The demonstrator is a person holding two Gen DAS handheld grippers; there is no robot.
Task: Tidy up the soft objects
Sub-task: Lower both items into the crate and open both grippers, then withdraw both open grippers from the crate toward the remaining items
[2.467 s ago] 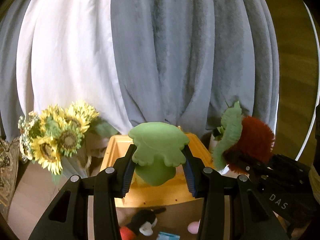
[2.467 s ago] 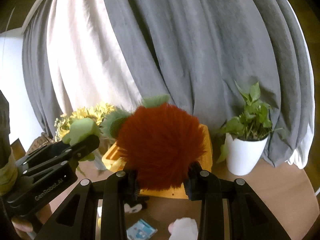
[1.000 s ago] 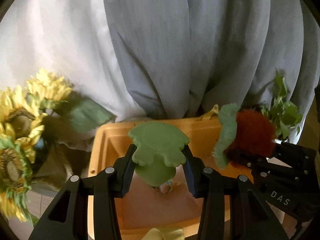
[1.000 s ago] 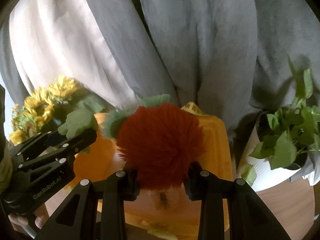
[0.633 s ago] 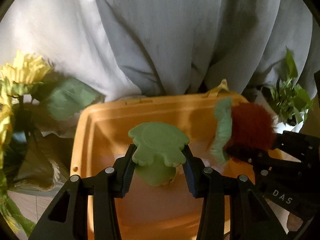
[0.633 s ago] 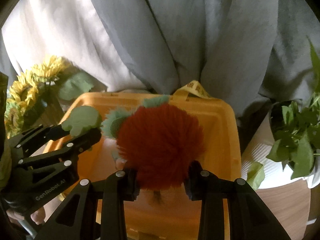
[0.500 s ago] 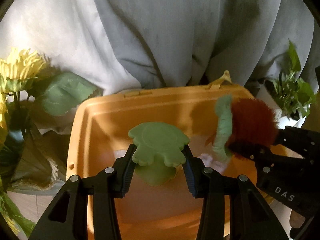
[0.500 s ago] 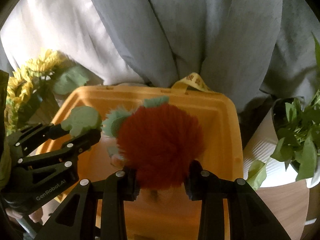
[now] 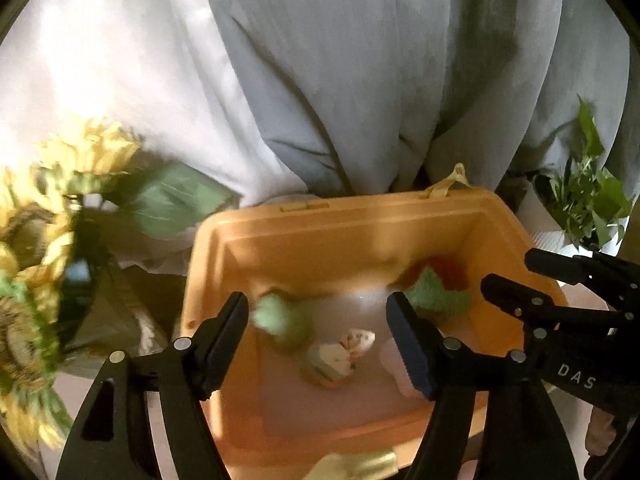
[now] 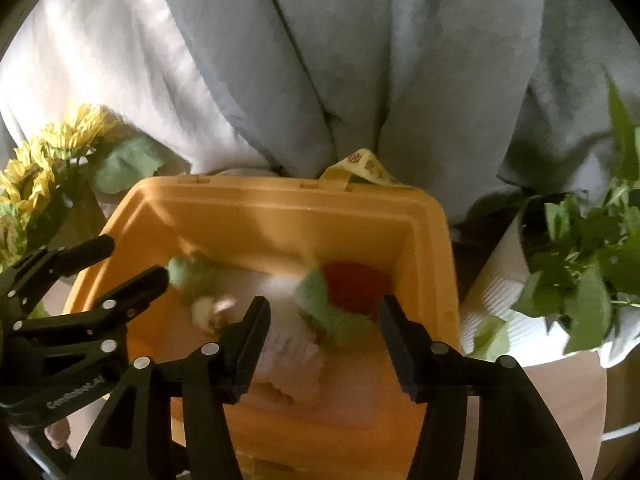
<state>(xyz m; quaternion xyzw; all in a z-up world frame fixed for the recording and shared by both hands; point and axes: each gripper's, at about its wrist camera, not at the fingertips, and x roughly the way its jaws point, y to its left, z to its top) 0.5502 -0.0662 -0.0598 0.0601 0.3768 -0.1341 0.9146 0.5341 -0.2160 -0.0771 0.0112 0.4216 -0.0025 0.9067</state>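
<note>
Grey and white curtains hang behind, sunflowers (image 9: 44, 208) left, a potted plant (image 10: 580, 264) right. We hover over the orange bin (image 9: 360, 224). Our left gripper (image 9: 318, 330) is opening, nothing pinched: the green toy (image 9: 280, 320) lies blurred on the bin floor near its left wall. Our right gripper (image 10: 324, 324) is opening too, empty, with the red pompom (image 10: 352, 284) down by the right wall, dropped there to gather the soft things together.

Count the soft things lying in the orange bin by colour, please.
Green toy: 1
Red fluffy toy with green leaves: 1
Pale toy, blurred: 1
Total: 3 in the orange bin, as far as the blur shows.
</note>
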